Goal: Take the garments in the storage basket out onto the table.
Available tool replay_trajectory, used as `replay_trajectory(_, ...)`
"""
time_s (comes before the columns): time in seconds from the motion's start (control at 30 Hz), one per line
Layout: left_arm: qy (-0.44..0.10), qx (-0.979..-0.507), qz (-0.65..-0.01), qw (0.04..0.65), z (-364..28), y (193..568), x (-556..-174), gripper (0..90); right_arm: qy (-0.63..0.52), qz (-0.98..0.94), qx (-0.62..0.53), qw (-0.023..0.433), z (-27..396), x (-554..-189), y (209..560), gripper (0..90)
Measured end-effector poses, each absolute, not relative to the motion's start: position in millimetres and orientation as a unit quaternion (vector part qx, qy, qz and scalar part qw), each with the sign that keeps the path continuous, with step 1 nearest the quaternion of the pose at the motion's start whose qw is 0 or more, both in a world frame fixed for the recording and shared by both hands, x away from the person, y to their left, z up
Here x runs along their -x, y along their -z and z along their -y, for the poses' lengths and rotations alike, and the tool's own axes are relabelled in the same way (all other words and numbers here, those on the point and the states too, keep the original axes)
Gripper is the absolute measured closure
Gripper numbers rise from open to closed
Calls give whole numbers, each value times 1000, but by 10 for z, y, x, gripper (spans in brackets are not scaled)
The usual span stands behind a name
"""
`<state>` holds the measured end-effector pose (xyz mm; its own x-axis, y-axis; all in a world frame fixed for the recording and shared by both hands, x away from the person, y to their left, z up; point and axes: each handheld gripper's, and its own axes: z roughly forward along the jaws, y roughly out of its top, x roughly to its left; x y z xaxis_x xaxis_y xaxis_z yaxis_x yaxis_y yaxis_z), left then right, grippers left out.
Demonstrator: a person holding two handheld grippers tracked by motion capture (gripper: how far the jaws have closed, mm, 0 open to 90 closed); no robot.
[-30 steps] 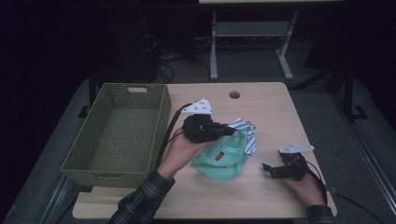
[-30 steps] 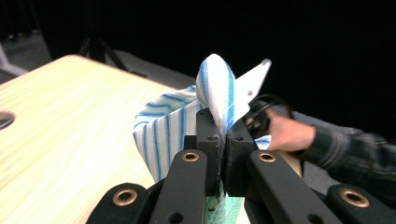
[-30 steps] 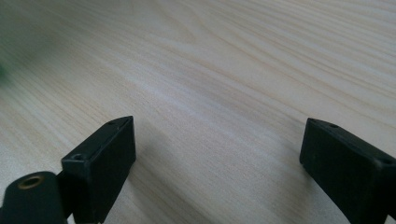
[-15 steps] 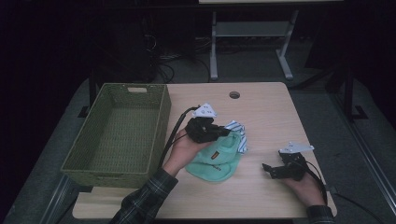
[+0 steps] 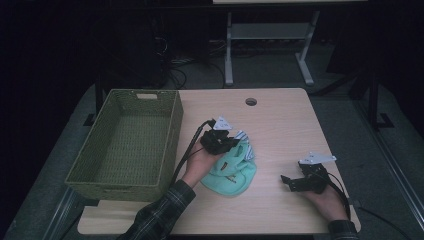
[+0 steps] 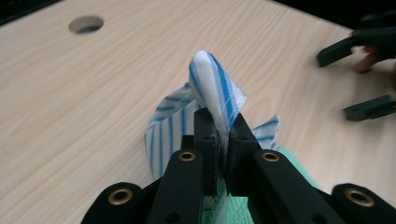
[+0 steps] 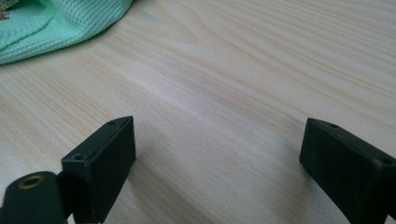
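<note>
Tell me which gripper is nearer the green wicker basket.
Left. The left gripper is just right of the green wicker basket, shut on the blue-striped cloth. The right gripper rests open on the table's far side, well away from it.

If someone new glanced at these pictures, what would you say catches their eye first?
Most likely the blue-and-white striped cloth pinched between the shut jaws of the left gripper, near the middle of the table. Beside and partly under it lies a mint green cloth. Next, the big woven green basket at the table's left edge, and the right gripper with jaws wide open on bare wood at the right.
</note>
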<state>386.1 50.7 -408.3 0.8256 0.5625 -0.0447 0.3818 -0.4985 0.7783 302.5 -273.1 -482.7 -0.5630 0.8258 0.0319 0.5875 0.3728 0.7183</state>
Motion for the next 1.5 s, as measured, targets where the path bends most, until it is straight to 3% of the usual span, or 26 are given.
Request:
replay_trajectory(0.63, -98, -882, -297, 353, -431, 4576, -4028, 839, -352, -811, -436, 169, 2731, -3025, 4827, 102)
replay_trajectory(0.77, -107, -882, -299, 347, -442, 4556, -4024, 712, -352, -811, -436, 169, 2731, -3024, 4827, 102)
replay_trajectory(0.9, -111, -876, -304, 357, -474, 4464, -4012, 522, -350, -810, -439, 171, 2733, -3023, 4827, 94)
replay_trajectory(1.03, -109, -869, -311, 369, -501, 4373, -3977, 433, -350, -810, -438, 171, 2734, -3023, 4827, 93)
replay_trajectory(1.5, -108, -874, -298, 368, -570, 4176, -3803, 395, -350, -809, -438, 173, 2737, -3026, 4829, 93)
